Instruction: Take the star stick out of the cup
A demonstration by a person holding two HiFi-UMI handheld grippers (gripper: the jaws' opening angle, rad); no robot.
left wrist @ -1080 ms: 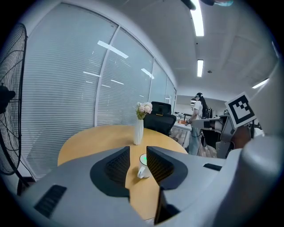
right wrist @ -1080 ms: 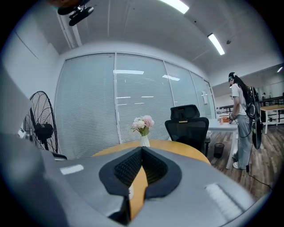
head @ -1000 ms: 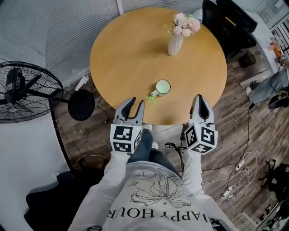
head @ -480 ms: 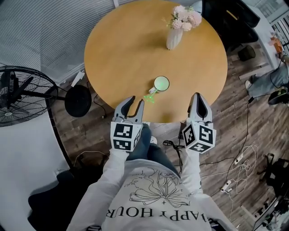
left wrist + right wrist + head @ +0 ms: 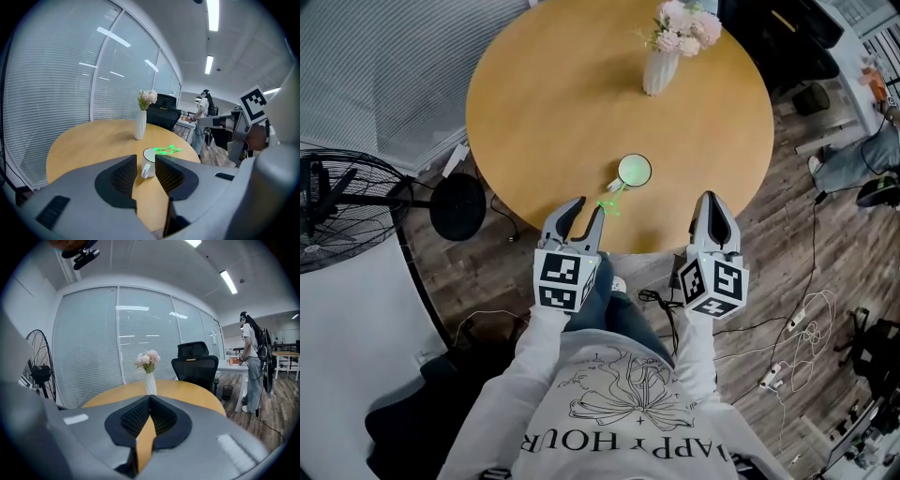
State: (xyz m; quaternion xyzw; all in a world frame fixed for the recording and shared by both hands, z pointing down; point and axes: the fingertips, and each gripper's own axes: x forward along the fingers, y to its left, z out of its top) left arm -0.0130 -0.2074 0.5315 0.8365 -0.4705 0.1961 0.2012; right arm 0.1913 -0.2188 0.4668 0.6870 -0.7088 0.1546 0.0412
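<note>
A white cup (image 5: 634, 171) stands near the front edge of the round wooden table (image 5: 553, 103). The green star stick (image 5: 609, 200) leans out of it toward me, star end over the table. My left gripper (image 5: 586, 212) is open, with its fingertips just short of the star. In the left gripper view the cup (image 5: 149, 162) sits beyond the gap of the left gripper (image 5: 144, 164), and the star stick (image 5: 167, 150) lies over its rim. My right gripper (image 5: 713, 201) hovers at the table edge to the right, shut on nothing; the right gripper (image 5: 150, 398) shows its jaws touching.
A white vase of pink flowers (image 5: 662, 58) stands at the far side of the table. A floor fan (image 5: 337, 202) and a black round base (image 5: 457, 206) are on the left. A black office chair (image 5: 773, 42), floor cables (image 5: 797, 347) and a standing person (image 5: 251, 366) are on the right.
My left gripper has moved forward and slightly right, closer to the star end of the stick. The right gripper has hardly moved. The head view has shifted a little.
</note>
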